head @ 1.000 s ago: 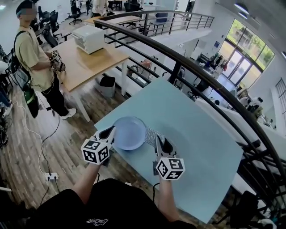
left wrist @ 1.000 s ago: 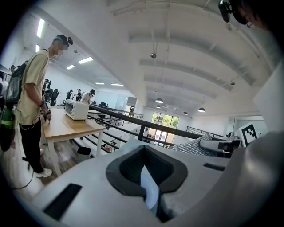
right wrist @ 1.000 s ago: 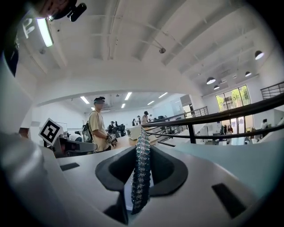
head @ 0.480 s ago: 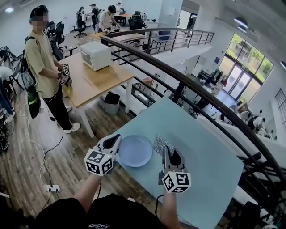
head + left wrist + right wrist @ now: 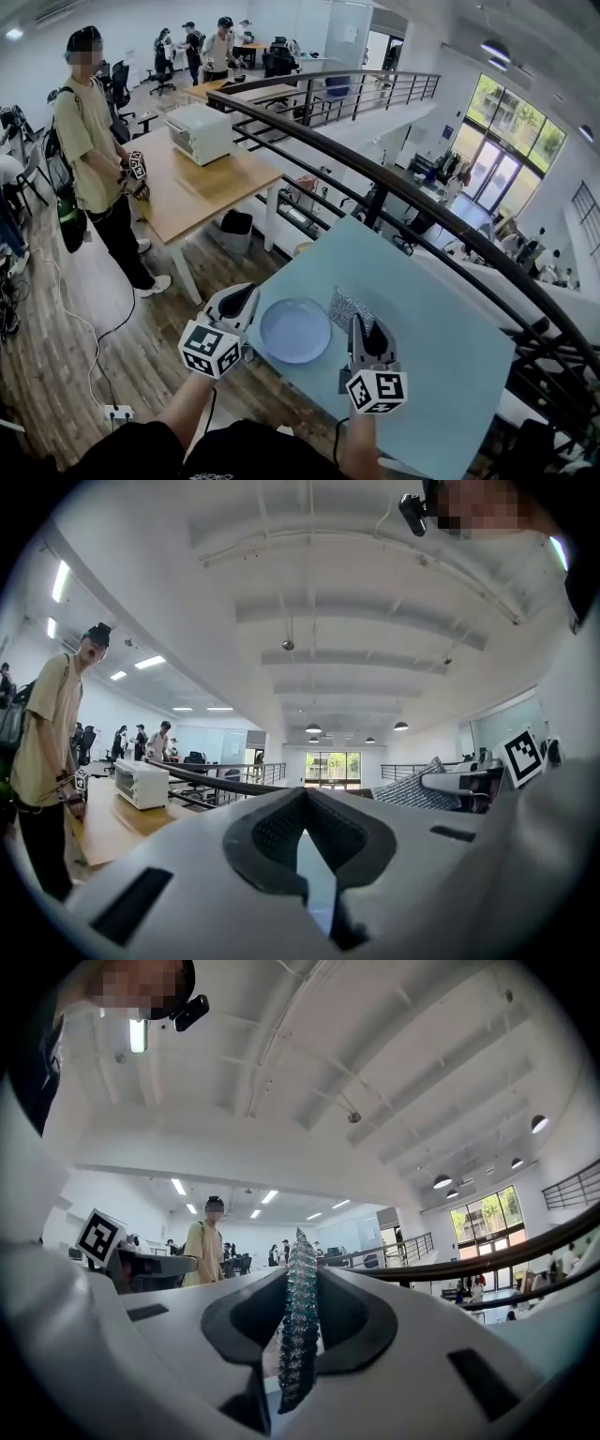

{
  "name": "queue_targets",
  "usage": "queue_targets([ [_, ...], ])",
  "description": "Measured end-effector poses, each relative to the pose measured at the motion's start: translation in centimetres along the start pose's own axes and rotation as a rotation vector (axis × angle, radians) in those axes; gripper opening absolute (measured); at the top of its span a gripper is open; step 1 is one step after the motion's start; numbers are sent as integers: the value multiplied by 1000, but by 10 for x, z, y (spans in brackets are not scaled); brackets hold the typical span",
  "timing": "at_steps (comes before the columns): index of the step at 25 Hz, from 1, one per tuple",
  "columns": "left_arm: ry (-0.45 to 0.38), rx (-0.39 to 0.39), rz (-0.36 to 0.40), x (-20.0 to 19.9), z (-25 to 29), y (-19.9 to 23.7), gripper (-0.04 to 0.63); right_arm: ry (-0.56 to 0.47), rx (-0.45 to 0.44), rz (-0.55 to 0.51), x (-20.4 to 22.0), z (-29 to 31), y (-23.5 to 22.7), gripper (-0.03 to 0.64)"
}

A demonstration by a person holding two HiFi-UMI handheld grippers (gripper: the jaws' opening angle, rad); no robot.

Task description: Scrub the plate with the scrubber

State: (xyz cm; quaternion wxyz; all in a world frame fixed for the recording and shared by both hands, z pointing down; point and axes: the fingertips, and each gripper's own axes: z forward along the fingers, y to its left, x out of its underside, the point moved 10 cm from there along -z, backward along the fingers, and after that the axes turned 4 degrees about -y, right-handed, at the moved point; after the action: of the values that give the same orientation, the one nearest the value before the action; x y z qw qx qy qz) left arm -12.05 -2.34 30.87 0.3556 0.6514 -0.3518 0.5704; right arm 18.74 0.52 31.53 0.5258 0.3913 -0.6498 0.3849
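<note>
The scrubber is partly hidden between jaws of the right gripper.

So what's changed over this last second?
Nothing was grabbed or released. Only the view tilted upward, so everything sits lower in frame. The right gripper still clamps the scrubber beside the plate; the left gripper still waits on the plate's other side.

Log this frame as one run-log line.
left gripper: jaws together, beside plate rim | right gripper: jaws shut on scrubber, off plate | plate: flat on table
</note>
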Motion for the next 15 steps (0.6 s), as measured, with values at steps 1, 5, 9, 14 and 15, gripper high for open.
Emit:
queue_targets([
  [1, -1, 2, 2, 0, -1, 1, 8, 1, 1, 0, 0, -1, 2, 84],
  [5, 1, 8, -6, 1, -9, 10, 8, 8, 3, -3, 1, -2, 13, 84],
  [9, -8, 12, -6, 0, -14, 18, 8, 12, 2, -13, 1, 2, 24, 83],
  [14, -12, 12, -16, 5, -20, 18, 8, 20, 7, -27, 4, -6, 30, 84],
  [15, -13, 11, -19, 6, -22, 19, 8, 22, 5, -31, 5, -6, 32, 84],
])
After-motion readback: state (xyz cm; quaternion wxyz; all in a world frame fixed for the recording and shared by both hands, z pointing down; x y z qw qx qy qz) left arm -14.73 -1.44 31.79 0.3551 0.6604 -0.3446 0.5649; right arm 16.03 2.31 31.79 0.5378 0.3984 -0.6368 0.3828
